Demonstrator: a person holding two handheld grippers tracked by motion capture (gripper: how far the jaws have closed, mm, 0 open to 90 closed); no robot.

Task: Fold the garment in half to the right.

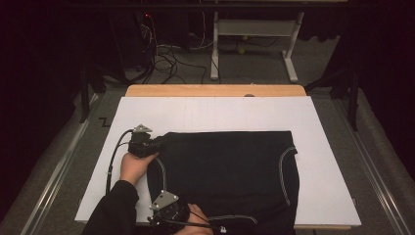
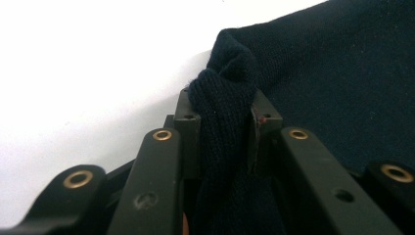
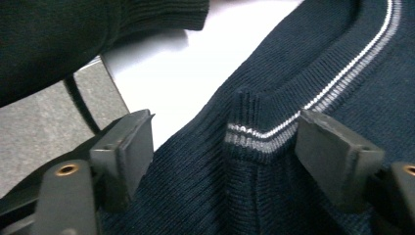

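Observation:
A dark navy knit sweater (image 1: pixel 225 166) lies flat on the white board (image 1: pixel 215 112), with thin pale stripes along its ribbed edges. My left gripper (image 1: pixel 157 142) is at the sweater's far left corner. In the left gripper view it (image 2: pixel 227 115) is shut on a bunched fold of the knit (image 2: pixel 222 98). My right gripper (image 1: pixel 157 215) is at the sweater's near left edge, by the board's front. In the right gripper view it (image 3: pixel 230 142) stands open, a raised striped ribbed edge (image 3: pixel 259 137) between the pads (image 3: pixel 337 152).
The board rests on a wooden table (image 1: pixel 215 90). A person's dark sleeve (image 1: pixel 115 208) comes in at the bottom left. Beyond the table, cables (image 1: pixel 166 58) and a white desk frame (image 1: pixel 254 29) sit on the grey floor. White board shows right of the sweater.

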